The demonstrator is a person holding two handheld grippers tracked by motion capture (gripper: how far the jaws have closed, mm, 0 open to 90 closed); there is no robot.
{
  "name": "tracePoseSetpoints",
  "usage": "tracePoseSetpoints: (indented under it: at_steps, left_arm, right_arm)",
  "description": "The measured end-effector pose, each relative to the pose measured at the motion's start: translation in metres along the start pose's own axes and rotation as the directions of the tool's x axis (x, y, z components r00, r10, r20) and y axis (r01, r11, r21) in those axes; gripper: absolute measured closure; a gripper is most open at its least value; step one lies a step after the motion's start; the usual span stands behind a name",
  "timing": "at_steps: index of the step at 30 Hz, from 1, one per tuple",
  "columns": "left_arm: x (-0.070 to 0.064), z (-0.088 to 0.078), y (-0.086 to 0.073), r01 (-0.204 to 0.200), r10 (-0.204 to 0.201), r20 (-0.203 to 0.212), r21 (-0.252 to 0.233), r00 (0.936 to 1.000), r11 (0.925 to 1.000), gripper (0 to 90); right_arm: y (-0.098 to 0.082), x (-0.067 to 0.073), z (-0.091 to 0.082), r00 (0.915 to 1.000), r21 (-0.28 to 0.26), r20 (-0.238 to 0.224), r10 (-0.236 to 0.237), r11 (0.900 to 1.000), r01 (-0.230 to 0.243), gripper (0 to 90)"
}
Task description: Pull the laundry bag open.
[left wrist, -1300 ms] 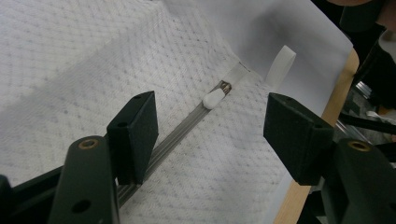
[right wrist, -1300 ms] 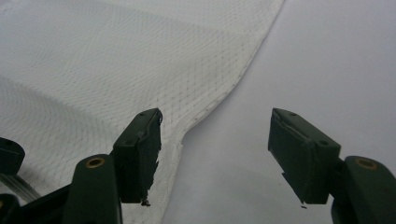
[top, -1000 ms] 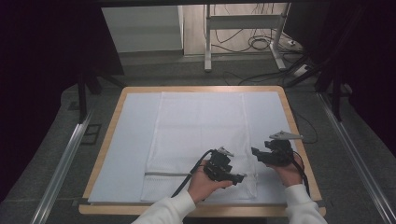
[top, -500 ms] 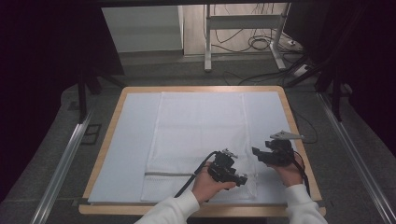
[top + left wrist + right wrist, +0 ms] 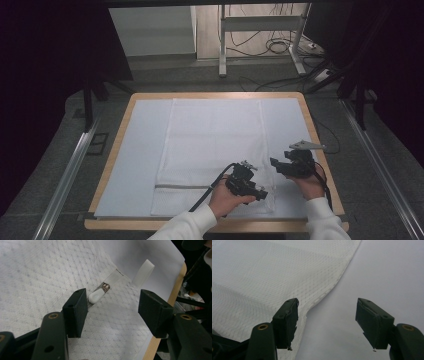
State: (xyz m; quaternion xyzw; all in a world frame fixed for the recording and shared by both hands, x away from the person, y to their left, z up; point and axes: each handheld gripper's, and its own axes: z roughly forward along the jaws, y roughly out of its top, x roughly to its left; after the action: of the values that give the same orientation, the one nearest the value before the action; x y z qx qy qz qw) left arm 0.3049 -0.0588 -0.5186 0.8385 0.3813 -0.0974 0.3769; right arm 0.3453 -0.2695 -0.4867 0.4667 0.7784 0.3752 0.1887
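Across the wood-edged tabletop (image 5: pixel 123 131) under its pale sheet (image 5: pixel 135 150) we see a white mesh zip bag (image 5: pixel 215 135) lying flat mid-table, our left tongs (image 5: pixel 112 310) spread apart over its near corner beside the white zipper pull (image 5: pixel 96 295), our right tongs (image 5: pixel 327 315) likewise apart at its right edge.

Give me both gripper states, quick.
Left gripper: open, holding nothing, zipper pull by one jaw.
Right gripper: open, holding nothing, over the mesh bag edge.
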Motion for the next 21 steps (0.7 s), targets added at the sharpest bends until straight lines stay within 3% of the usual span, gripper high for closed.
tracePoseSetpoints:
  at_steps: [21]
  left_arm:
    - [0.0022, 0.0018, 0.0025, 0.033, -0.032, 0.021, -0.008, 0.9992, 0.9994, 42.0]
  right_arm:
    - [0.0002, -0.0003, -0.0001, 1.0000, -0.002, 0.003, 0.005, 1.000, -0.005, 34.0]
